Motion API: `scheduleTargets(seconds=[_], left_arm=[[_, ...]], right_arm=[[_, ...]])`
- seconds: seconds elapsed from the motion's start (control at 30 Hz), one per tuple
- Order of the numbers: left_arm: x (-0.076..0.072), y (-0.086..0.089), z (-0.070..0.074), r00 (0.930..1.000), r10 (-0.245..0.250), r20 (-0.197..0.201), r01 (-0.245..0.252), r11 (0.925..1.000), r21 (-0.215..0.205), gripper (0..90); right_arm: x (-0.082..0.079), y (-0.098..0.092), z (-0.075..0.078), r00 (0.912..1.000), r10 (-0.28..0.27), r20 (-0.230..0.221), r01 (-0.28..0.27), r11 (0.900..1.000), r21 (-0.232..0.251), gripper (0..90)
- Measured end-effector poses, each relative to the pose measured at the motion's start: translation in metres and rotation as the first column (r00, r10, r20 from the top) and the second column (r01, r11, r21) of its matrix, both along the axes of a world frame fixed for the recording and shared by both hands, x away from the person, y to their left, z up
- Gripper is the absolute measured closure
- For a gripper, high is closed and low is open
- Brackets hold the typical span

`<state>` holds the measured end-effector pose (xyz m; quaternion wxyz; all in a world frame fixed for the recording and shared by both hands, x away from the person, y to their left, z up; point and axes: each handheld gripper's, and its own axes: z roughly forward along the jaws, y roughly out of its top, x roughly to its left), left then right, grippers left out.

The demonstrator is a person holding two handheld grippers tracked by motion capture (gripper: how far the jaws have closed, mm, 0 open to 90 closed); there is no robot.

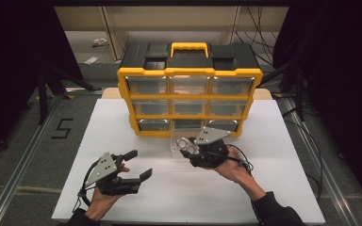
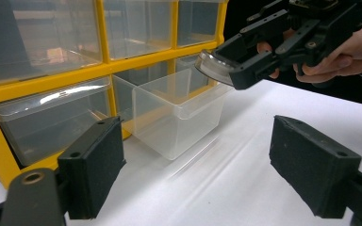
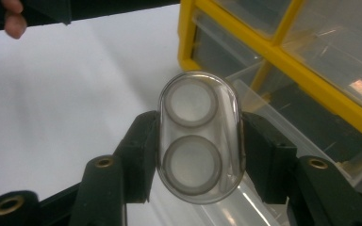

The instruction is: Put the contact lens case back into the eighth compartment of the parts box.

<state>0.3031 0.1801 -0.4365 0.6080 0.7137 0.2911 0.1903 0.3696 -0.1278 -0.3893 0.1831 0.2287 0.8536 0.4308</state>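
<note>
White tabletop (image 1: 264,188), dark surround, cabling behind.

Item 1: yellow-and-black drawer organiser (image 1: 188,89) stood at the far middle of the table; its clear bottom-centre drawer (image 2: 179,113) was pulled out onto the table.

Item 2: clear oval case with two round rings inside (image 3: 199,136). Your right gripper (image 1: 193,146) clamped it by its long sides, above the open drawer.

Item 3: your left gripper (image 1: 139,167), jaws spread wide, nothing between them, hovered near the table's front left.

Risk: smooth curved plastic might have slipped from the pads if you tilted it, landing beside the drawer rather than in it.
</note>
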Motion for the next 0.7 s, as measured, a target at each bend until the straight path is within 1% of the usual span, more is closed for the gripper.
scheduleTargets(seconds=[0.13, 0.33, 0.7], left_arm=[[0.000, 0.000, 0.000, 1.0000, -0.001, -0.003, 0.001, 1.0000, -0.003, 18.3], [0.000, 0.000, 0.000, 1.0000, -0.001, -0.001, 0.001, 1.0000, -0.001, 18.3], [0.000, 0.000, 0.000, 1.0000, -0.002, -0.004, 0.002, 1.0000, 0.000, 18.3]], right_arm=[[0.004, -0.003, 0.000, 0.9997, -0.023, 0.010, 0.023, 1.000, 0.011, 49.7], [0.008, -0.007, -0.001, 0.9984, -0.056, 0.012, 0.056, 0.998, 0.021, 49.7], [0.017, -0.012, -0.003, 0.9939, -0.109, 0.017, 0.108, 0.993, 0.037, 49.7]])
